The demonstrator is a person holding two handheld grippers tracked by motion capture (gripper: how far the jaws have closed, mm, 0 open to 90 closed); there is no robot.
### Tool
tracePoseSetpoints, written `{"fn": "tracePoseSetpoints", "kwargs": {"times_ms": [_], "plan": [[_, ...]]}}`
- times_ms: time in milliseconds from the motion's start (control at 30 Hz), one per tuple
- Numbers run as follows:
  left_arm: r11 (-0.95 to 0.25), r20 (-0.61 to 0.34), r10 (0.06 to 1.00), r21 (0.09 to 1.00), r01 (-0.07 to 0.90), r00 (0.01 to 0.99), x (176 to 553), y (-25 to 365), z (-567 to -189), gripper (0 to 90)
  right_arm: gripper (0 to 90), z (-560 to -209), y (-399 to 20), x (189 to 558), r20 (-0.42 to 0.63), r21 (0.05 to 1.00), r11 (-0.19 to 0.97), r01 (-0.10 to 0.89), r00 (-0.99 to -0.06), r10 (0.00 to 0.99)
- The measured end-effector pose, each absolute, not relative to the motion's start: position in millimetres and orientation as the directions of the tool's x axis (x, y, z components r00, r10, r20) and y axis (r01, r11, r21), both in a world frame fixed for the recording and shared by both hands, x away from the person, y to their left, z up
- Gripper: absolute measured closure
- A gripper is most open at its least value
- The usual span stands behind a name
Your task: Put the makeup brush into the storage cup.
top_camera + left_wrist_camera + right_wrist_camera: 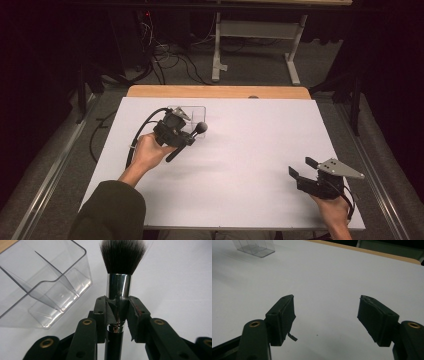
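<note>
left gripper (117, 315) jaws clamped on makeup brush (119, 287) ferrule; right gripper (327, 315) jaws apart

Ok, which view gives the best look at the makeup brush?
The left gripper view: the brush stands close up, its dark bristles, chrome ferrule and black handle sharp, clamped between the left gripper pads. The high view shows it small, bristle head beside the clear organizer. The right gripper view looks across bare table.

Brush (119, 285) handle's lower end hidden behind jaws.
</note>
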State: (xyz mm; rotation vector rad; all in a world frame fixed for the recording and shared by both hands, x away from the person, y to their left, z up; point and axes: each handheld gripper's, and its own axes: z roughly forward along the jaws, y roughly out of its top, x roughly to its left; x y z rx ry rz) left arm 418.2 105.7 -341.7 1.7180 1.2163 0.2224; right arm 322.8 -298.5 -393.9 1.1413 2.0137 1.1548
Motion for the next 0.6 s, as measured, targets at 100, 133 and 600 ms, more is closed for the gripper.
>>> {"fn": "tracePoseSetpoints", "kwargs": {"times_ms": [100,133,600], "plan": [[0.014,-0.382,0.795,0.788,0.615,0.472,418.8,107.3,-338.3,70.4,31.5,-394.1,-298.3,323.0,-0.046,0.875,0.272,0.401,-0.49,0.871],[0.024,-0.386,0.793,0.792,0.61,0.471,419.4,109.3,-336.5,70.4,31.5,-394.1,-298.4,322.9,-0.046,0.875,0.272,0.401,-0.49,0.871],[0.115,-0.439,0.779,0.802,0.586,0.448,422.8,115.6,-329.5,70.4,31.5,-393.7,-298.9,322.7,-0.047,0.876,0.272,0.398,-0.491,0.87]]}}
